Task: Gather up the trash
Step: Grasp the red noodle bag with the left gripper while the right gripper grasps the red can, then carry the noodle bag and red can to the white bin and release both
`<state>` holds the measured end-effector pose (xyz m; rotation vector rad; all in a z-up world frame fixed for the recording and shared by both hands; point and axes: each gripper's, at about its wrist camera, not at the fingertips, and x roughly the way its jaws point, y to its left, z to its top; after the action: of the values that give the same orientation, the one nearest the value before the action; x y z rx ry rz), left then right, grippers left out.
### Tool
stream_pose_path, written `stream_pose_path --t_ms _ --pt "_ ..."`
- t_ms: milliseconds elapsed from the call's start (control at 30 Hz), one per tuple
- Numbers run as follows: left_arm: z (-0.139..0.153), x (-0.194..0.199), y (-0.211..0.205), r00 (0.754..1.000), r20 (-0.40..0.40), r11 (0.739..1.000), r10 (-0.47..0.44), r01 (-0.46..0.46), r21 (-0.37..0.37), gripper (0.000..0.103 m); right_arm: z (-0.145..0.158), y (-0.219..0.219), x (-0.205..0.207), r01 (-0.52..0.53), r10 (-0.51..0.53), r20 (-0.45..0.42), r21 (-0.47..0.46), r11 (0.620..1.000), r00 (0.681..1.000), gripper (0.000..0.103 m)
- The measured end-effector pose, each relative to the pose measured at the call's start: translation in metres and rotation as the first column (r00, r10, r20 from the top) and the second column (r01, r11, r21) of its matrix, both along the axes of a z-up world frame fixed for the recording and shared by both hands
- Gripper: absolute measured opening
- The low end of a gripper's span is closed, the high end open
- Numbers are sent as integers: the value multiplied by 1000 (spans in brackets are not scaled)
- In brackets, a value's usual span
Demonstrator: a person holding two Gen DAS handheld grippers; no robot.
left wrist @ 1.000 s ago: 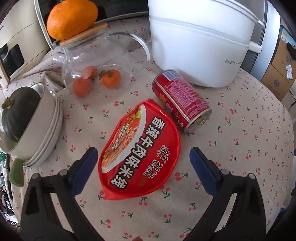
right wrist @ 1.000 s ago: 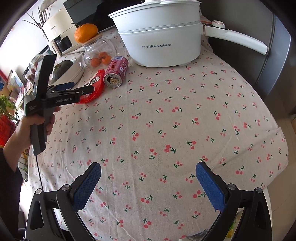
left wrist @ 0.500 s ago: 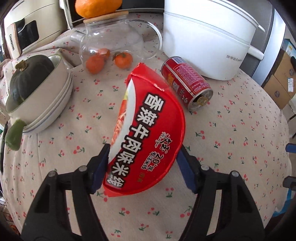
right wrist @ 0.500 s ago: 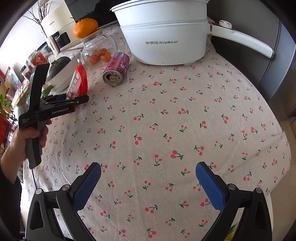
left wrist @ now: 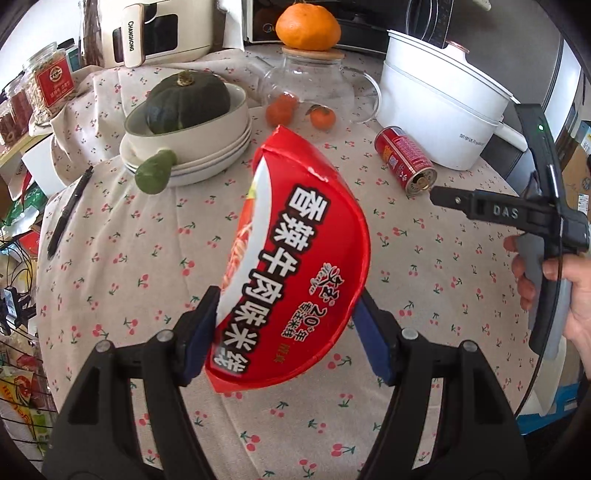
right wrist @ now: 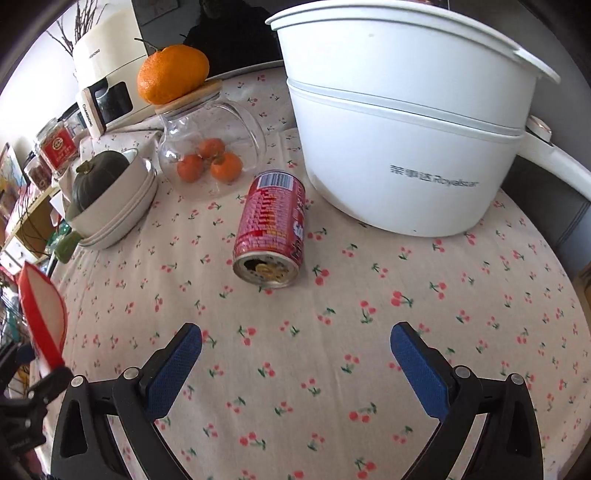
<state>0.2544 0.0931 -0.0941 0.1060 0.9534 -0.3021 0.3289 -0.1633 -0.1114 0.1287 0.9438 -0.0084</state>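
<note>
Left wrist view: left tool [left wrist: 284, 332] is pinching the light, flimsy noodle-bowl lid [left wrist: 295, 266]. Right tool [right wrist: 295, 354] is gaping wide before the dented, probably light drink can [right wrist: 271, 229]; grip across its body.

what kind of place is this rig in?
Probably a home kitchen or dining corner: a cherry-print tablecloth, a white electric pot, a squash in stacked bowls, and a counter appliance behind.

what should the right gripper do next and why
Probably ease forward and down so its fingers straddle the can. The right gripper is open and empty, and the can lies on its side straight ahead, clear of the pot. The left gripper already holds the red wrapper.
</note>
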Motion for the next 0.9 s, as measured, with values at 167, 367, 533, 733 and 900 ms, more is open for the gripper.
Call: stream_pose_path --t_ms 167,367,533,733,900 --pt "-4 0 8 1000 -7 1000 5 -5 18 72 -15 15 35 1 -1 48 0 1000 999 102" --pt "-7 0 9 1000 -13 999 14 -13 44 72 -28 19 53 9 -9 63 -1 1000 998 68" --pt "-1 -4 -3 1000 -4 998 -8 8 64 72 -20 19 44 -15 15 67 6 1000 998 54" --pt "28 -25 -28 999 32 997 -39 37 71 72 14 6 -2 -36 34 55 27 999 998 53" --pt "54 -62 -49 996 48 995 -70 67 72 73 43 -8 -59 -80 80 29 -3 997 996 52"
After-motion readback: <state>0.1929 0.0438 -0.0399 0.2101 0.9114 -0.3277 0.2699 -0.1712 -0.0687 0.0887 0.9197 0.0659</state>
